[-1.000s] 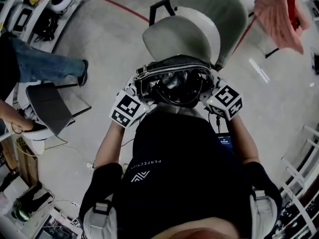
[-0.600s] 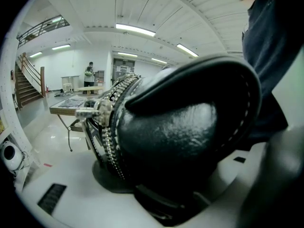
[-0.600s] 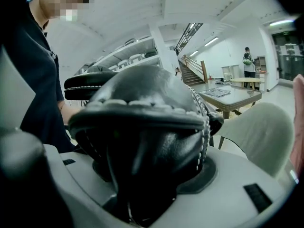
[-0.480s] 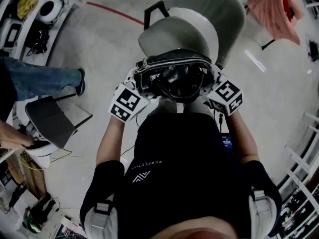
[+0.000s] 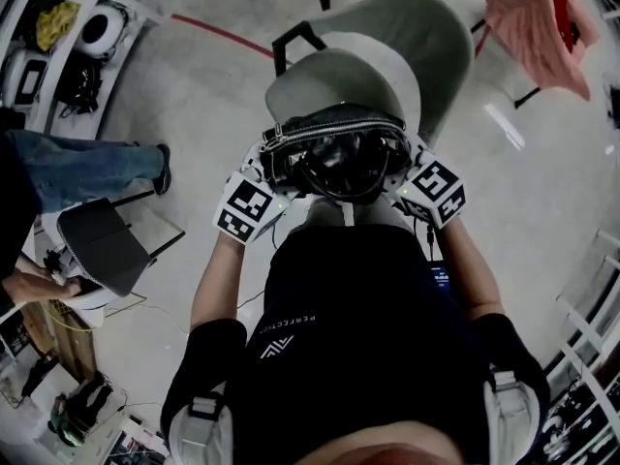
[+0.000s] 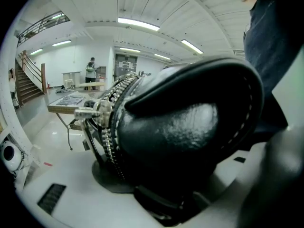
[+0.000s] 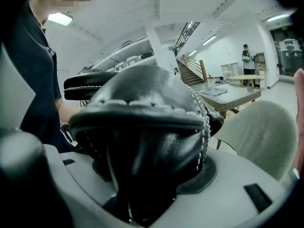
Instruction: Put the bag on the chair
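Note:
A black leather bag [image 5: 337,153] with a metal zipper and studded trim hangs between my two grippers, above the front of the grey chair [image 5: 341,76]. My left gripper [image 5: 263,184] is shut on the bag's left end, which fills the left gripper view as a black bulge [image 6: 185,132]. On the other side my right gripper [image 5: 405,178] is shut on the bag's right end [image 7: 142,141]. The chair's backrest [image 7: 259,137] shows at the right of the right gripper view. The jaw tips are hidden by the bag.
A second chair with a dark seat [image 5: 102,250] stands at the left, beside a person's jeans-clad leg [image 5: 87,158]. A pink cloth [image 5: 538,22] hangs at the upper right. Shelves with gear [image 5: 58,37] line the upper left. A red line [image 5: 223,37] crosses the floor.
The bag and both grippers have shifted slightly forward over the chair seat. The grip on the bag is unchanged.

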